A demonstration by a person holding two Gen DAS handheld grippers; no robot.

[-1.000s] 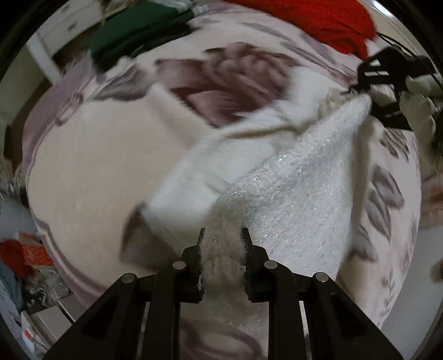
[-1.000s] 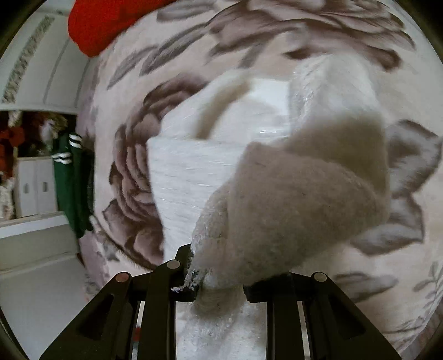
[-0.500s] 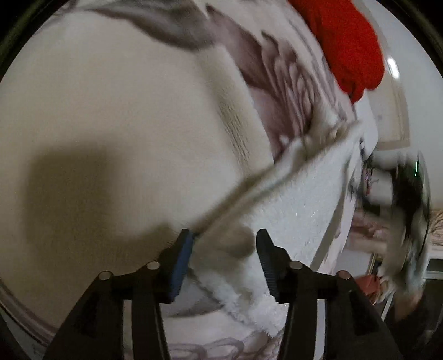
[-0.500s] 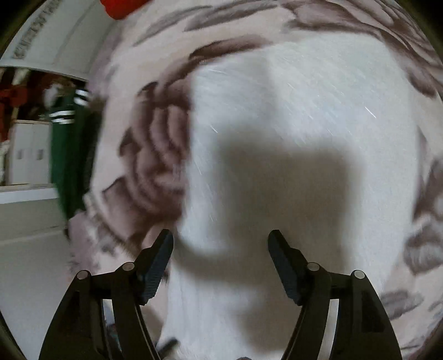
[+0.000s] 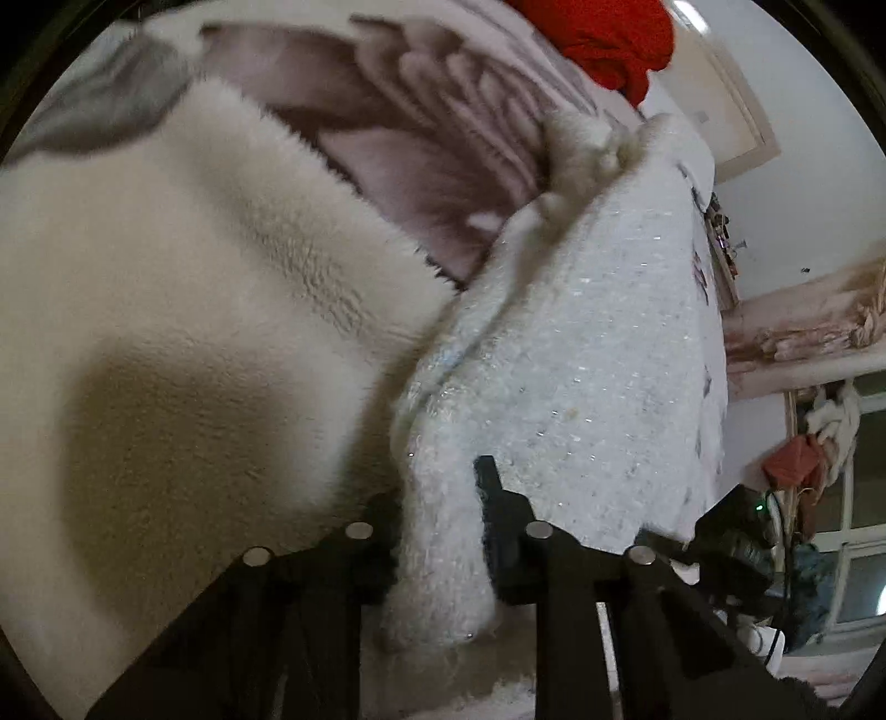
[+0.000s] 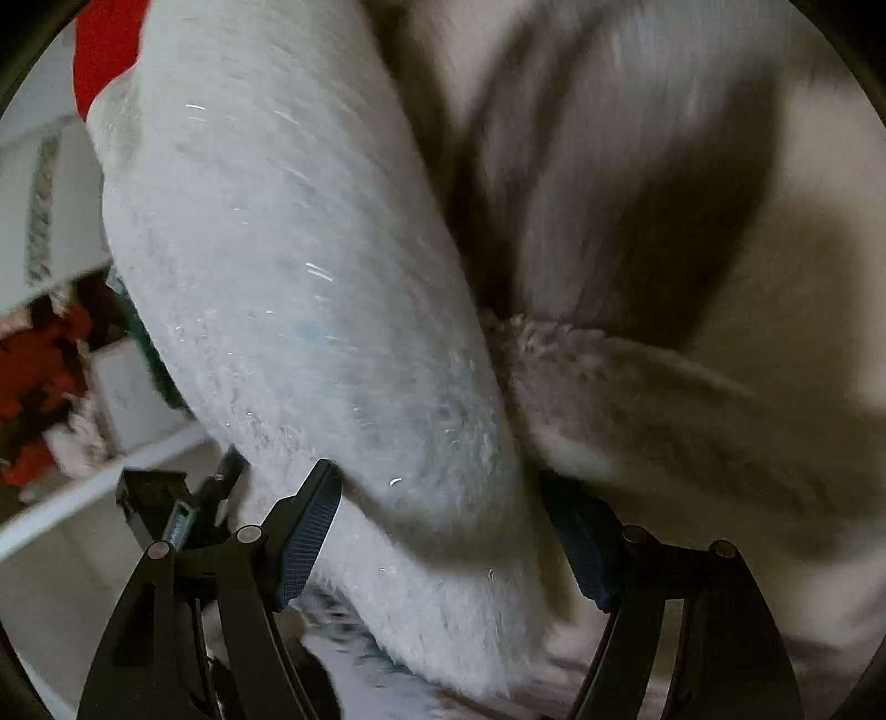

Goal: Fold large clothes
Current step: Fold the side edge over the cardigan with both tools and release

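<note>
A white fluffy garment (image 5: 581, 354) with a sparkly knit outside and a cream fleece inside (image 5: 183, 332) lies on a floral blanket (image 5: 421, 138). My left gripper (image 5: 443, 509) is shut on a folded edge of the garment, which bulges between its fingers. In the right wrist view the same garment (image 6: 288, 266) fills the frame, blurred. My right gripper (image 6: 443, 531) has its jaws wide apart, with a thick fold of the garment lying between them; the pads (image 6: 310, 531) do not squeeze it.
A red garment (image 5: 609, 39) lies at the far end of the bed. A window and hanging clothes (image 5: 819, 443) are at the right in the left wrist view. Shelves and red items (image 6: 44, 376) show at the left in the right wrist view.
My left gripper has closed again on the garment's edge after being open half a second ago. My right gripper let go about a second ago and now straddles a thick fold.
</note>
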